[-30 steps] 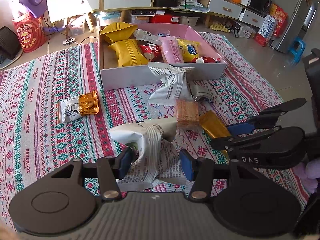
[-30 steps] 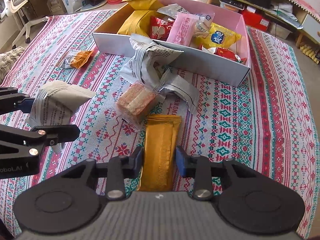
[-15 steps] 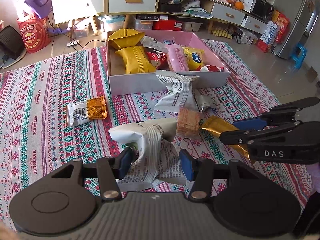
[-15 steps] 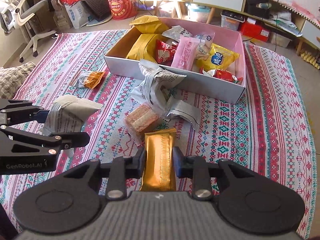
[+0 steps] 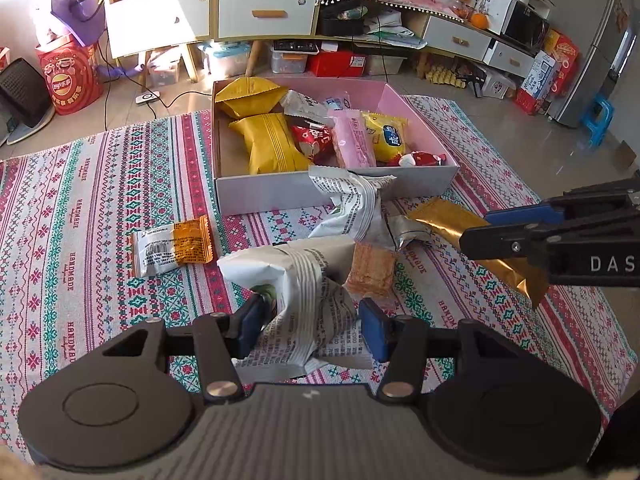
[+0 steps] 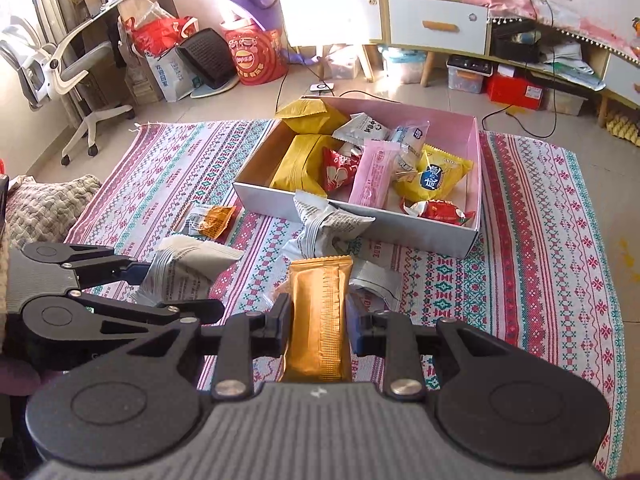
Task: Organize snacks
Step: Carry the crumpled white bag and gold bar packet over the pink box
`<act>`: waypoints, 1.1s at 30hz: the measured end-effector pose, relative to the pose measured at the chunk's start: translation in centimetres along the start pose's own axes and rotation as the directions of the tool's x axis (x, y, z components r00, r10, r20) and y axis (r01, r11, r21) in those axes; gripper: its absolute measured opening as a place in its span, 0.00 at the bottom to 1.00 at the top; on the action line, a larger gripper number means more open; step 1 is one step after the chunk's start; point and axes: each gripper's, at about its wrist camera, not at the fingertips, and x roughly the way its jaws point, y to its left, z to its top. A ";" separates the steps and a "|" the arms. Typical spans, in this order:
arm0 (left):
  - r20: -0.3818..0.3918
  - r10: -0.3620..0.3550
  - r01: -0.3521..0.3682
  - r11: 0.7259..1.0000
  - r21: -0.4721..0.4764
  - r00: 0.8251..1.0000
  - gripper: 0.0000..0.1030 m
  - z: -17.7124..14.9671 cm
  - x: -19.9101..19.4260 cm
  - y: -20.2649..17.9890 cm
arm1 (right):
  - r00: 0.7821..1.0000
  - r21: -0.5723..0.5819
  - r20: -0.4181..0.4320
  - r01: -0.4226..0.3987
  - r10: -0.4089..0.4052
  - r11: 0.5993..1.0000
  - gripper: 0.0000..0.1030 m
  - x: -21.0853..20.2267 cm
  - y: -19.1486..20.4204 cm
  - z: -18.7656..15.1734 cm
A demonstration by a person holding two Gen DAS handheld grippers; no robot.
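Snacks are going into the pink-lined cardboard box (image 6: 476, 168) at upper centre: we are lifting the flat gold foil bar (image 6: 320, 316), clamped in our right gripper (image 6: 318, 330), off the patterned mat while our left gripper (image 5: 312, 326) is pinching the crumpled white printed packet (image 5: 296, 300), so both look ready to carry over.

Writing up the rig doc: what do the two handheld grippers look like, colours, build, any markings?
Both match: matte black, a ribbed grey-black body with two round discs, silver pivot screws and linkage arms ending in blue pads. The left gripper shows white "GenRobot.AI" lettering on its side in earlier right wrist frames, hidden now; the right gripper shows white "DAS" in the left wrist view. No cables visible. A purple sleeve edge shows.
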 end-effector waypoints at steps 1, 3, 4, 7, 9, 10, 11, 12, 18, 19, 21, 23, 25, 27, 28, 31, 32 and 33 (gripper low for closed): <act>0.001 0.006 -0.006 1.000 0.004 1.000 0.57 0.2 0.1 0.1 | 1.000 0.005 0.000 0.008 -0.008 1.000 0.25 0.2 -0.2 0.4; 0.002 0.018 -0.018 1.000 0.007 1.000 0.57 0.5 0.3 0.3 | 1.000 0.014 0.000 0.016 -0.016 1.000 0.25 0.5 -0.6 0.9; 0.002 0.023 -0.023 1.000 0.008 1.000 0.57 0.8 0.5 0.4 | 1.000 0.022 -0.001 0.015 -0.015 1.000 0.25 0.6 -0.9 1.2; 0.014 0.039 -0.039 0.999 0.014 0.999 0.57 1.8 0.7 0.7 | 1.000 0.052 0.002 0.012 -0.012 0.999 0.25 1.1 -2.0 2.4; 0.026 0.045 -0.046 0.999 0.017 0.999 0.57 2.7 0.9 1.0 | 1.000 0.067 0.005 0.023 -0.023 0.997 0.25 1.6 -2.6 3.2; 0.033 0.049 -0.049 0.999 0.014 0.998 0.57 3.1 1.1 1.2 | 1.000 0.074 0.009 0.027 -0.028 0.997 0.25 1.8 -2.9 3.6; 0.040 0.051 -0.052 0.999 0.010 0.998 0.57 3.6 1.2 1.3 | 0.999 0.084 0.015 0.030 -0.031 0.996 0.25 2.1 -3.3 4.0; 0.049 0.053 -0.053 0.999 0.004 0.997 0.57 4.1 1.4 1.5 | 0.999 0.094 0.018 0.031 -0.033 0.995 0.25 2.3 -3.7 4.4; 0.082 0.059 -0.058 0.998 -0.012 0.995 0.57 6.9 3.2 1.5 | 0.998 0.133 0.036 0.045 -0.050 0.990 0.25 3.9 -5.5 5.9; 0.084 0.056 -0.055 0.998 -0.015 0.995 0.57 7.4 3.7 1.4 | 0.998 0.138 0.039 0.046 -0.052 0.989 0.25 4.1 -5.8 6.1; 0.085 0.047 -0.045 0.999 -0.018 0.995 0.57 8.2 4.5 1.1 | 0.997 0.156 0.047 0.047 -0.055 0.987 0.25 4.6 -6.4 6.5; 0.088 0.040 -0.039 0.999 -0.018 0.995 0.57 8.9 5.4 0.8 | 0.997 0.172 0.056 0.047 -0.058 0.984 0.25 5.1 -6.9 6.8; 0.091 0.039 -0.038 0.999 -0.012 0.995 0.57 9.7 6.4 0.3 | 0.996 0.186 0.067 0.045 -0.058 0.982 0.25 5.7 -7.4 7.1; 0.087 0.033 -0.032 0.999 -0.011 0.996 0.57 10.4 7.3 0.1 | 0.995 0.199 0.077 0.041 -0.058 0.979 0.25 6.2 -7.7 7.5; 0.083 0.029 -0.028 1.000 -0.012 0.996 0.57 10.7 7.7 -0.1 | 0.995 0.204 0.078 0.041 -0.058 0.978 0.25 6.5 -7.9 7.6; 0.072 0.026 -0.026 1.000 -0.002 0.997 0.57 11.1 8.8 -0.6 | 0.995 0.219 0.083 0.035 -0.055 0.975 0.25 7.0 -8.2 7.8; 0.073 0.029 -0.029 1.000 0.001 0.997 0.57 11.2 9.0 -0.8 | 0.995 0.225 0.084 0.035 -0.055 0.974 0.25 7.2 -8.3 7.9; 0.079 0.030 -0.030 1.000 0.003 0.996 0.57 11.3 9.2 -0.8 | 0.995 0.228 0.085 0.036 -0.056 0.973 0.25 7.3 -8.3 7.9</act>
